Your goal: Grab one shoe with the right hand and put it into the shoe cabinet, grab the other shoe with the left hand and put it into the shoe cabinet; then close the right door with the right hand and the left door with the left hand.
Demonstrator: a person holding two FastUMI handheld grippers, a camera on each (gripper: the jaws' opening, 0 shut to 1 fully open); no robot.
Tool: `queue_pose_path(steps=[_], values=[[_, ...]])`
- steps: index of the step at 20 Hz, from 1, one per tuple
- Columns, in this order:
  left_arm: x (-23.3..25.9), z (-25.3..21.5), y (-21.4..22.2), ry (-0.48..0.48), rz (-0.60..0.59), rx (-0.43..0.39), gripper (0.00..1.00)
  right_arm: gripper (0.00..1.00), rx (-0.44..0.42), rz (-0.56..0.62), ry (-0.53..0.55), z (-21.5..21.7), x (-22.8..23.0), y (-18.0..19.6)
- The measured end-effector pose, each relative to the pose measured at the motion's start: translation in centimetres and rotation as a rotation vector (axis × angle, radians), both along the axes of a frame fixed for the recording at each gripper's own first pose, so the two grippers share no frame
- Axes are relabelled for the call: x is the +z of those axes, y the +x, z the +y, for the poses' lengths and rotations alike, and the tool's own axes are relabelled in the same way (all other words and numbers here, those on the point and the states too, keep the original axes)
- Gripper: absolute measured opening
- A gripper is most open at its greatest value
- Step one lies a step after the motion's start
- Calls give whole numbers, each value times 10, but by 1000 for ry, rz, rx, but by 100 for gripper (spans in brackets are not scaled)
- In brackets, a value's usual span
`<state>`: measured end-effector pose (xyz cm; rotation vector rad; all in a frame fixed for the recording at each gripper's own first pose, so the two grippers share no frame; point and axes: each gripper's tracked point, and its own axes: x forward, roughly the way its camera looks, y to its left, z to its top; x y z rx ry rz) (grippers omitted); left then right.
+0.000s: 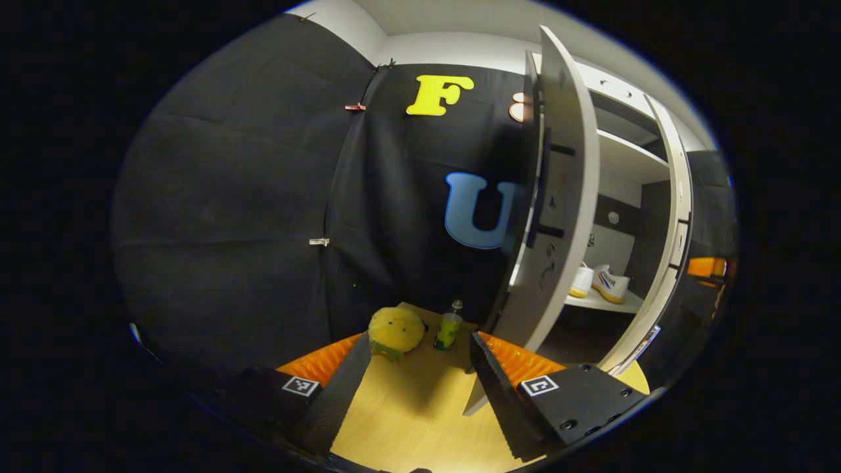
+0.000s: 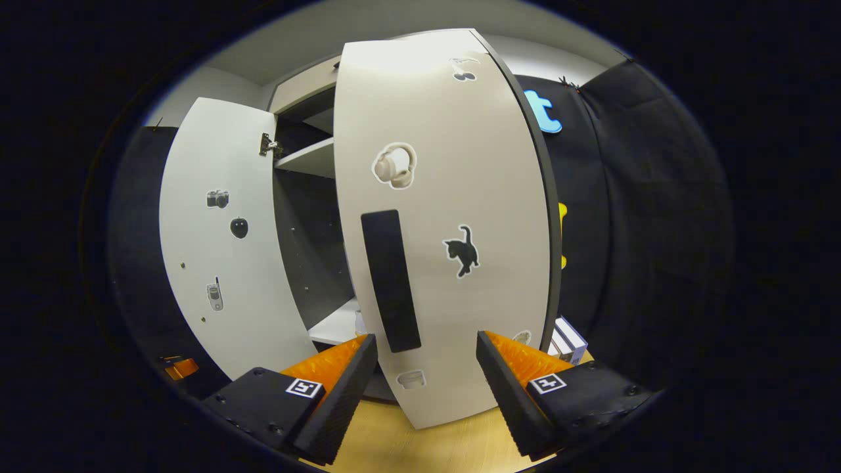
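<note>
Both shoes (image 1: 601, 282) sit side by side on a shelf inside the shoe cabinet (image 1: 624, 157), so the stowing looks done. The right gripper (image 2: 426, 355), fingers spread and empty, faces the right door (image 2: 447, 230) (not yet shut); the left gripper (image 1: 420, 358), likewise spread, hovers beside the open left door (image 1: 558, 217).

Two white shoes (image 1: 601, 282) sit side by side on a pale shelf inside the shoe cabinet (image 1: 624, 157) — one shows red and blue stripes on its side. Both pale doors stand ajar — the left door (image 1: 558, 217) edge-on, the right door (image 2: 447, 230) bearing a dark upright handle and stickers.
</note>
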<state>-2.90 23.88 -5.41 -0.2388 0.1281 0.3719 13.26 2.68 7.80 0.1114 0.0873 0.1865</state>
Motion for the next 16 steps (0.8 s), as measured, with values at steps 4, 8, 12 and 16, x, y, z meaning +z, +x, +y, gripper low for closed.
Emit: queue_pose_path(steps=[4,8,12,16], values=[[32,21,24,-4,-50,-79,95,98,-49,44,-8,-7,-22,-5],[81,42,60,58,-117,-168,95,98,-70,68,-36,-4,-38,-12],[115,43,97,47,-165,-286,95,99,-84,105,-66,1,-57,-17],[144,35,122,80,-176,-378,95,99,-93,143,-82,1,-71,-26]])
